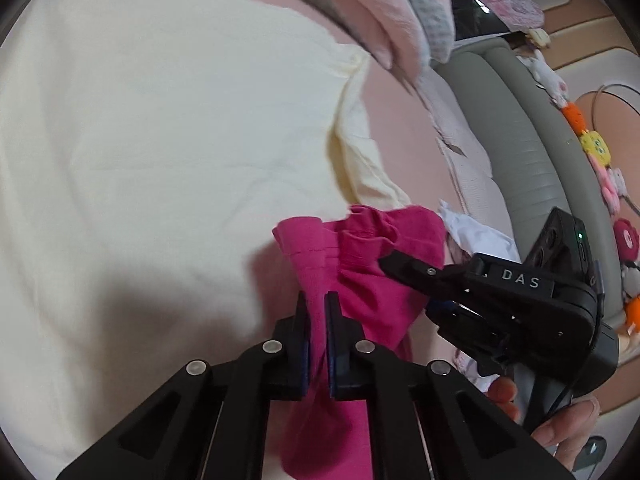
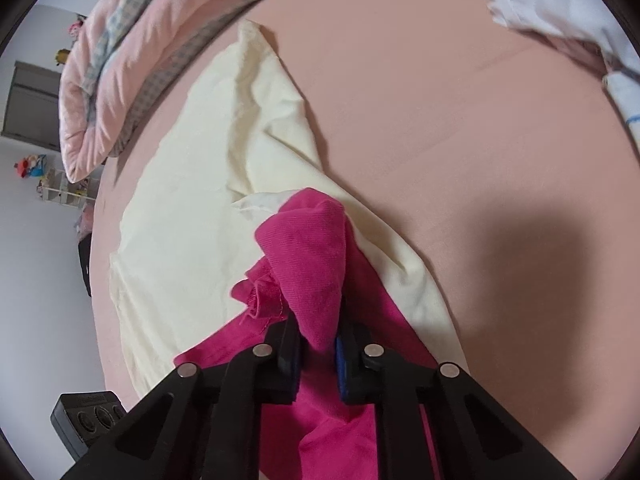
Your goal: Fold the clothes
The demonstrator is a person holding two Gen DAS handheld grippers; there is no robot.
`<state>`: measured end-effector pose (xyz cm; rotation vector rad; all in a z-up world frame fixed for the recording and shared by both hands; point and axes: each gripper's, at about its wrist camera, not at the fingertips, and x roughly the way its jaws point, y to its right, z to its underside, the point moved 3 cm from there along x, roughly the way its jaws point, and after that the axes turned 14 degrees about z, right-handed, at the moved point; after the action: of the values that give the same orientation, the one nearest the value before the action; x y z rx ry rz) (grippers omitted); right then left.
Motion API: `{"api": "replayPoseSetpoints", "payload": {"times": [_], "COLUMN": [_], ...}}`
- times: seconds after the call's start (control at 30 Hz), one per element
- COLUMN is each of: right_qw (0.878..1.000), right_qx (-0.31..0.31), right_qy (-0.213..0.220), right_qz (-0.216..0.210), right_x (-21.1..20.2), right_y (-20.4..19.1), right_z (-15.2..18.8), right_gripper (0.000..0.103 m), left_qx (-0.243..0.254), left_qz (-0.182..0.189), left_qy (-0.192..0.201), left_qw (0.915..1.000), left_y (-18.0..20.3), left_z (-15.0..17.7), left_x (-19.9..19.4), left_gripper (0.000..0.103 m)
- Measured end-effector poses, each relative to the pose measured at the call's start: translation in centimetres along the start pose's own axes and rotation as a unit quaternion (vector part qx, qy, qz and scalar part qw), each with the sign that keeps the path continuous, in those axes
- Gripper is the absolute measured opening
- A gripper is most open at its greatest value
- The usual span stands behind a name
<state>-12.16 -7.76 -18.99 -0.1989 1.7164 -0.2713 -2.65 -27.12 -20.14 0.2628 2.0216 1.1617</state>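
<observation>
A magenta garment (image 1: 360, 272) hangs bunched between both grippers above a pink bed. My left gripper (image 1: 318, 304) is shut on a fold of it. My right gripper (image 2: 318, 332) is shut on another bunched part of the magenta garment (image 2: 312, 264); it also shows in the left wrist view (image 1: 390, 264), pinching the cloth from the right. A cream garment (image 1: 160, 140) lies spread flat on the bed beneath; in the right wrist view it (image 2: 200, 208) lies to the left with some wrinkles.
A pink bedsheet (image 2: 440, 100) covers the bed. A rolled pink quilt (image 2: 120, 60) lies at the far edge. A white garment (image 2: 568, 20) lies at the upper right. A grey padded headboard (image 1: 520, 140) with plush toys (image 1: 596, 148) stands on the right.
</observation>
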Motion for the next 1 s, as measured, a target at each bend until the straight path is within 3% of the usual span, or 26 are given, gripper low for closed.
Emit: {"api": "replayPoseSetpoints", "payload": {"times": [0.3,0.53,0.73,1.0], "right_qw": [0.999,0.995,0.988,0.974], "right_qx": [-0.023,-0.080,-0.140,-0.219], "right_qy": [0.007,0.000,-0.019,-0.043], "right_qz": [-0.035,-0.065,-0.063,-0.027], "right_x": [-2.4,-2.4,-1.1,-0.2], "right_y": [-0.2,-5.3,-10.3,-10.8], "right_z": [0.9,1.0,1.2,4.2], "right_gripper": [0.010,0.010,0.010,0.011], "left_qx": [-0.016,-0.018,-0.025,-0.037], "left_qz": [0.028,0.053,0.043,0.045], "left_qy": [0.027,0.053,0.065,0.076], "left_qw": [0.9991,0.9970,0.9966,0.9954], "left_y": [0.7,1.5,0.9,-0.3], "left_z": [-0.5,-0.3,0.2,1.5], "left_x": [-2.8,-5.6,-7.3,-9.4], "left_gripper": [0.004,0.004,0.004,0.004]}}
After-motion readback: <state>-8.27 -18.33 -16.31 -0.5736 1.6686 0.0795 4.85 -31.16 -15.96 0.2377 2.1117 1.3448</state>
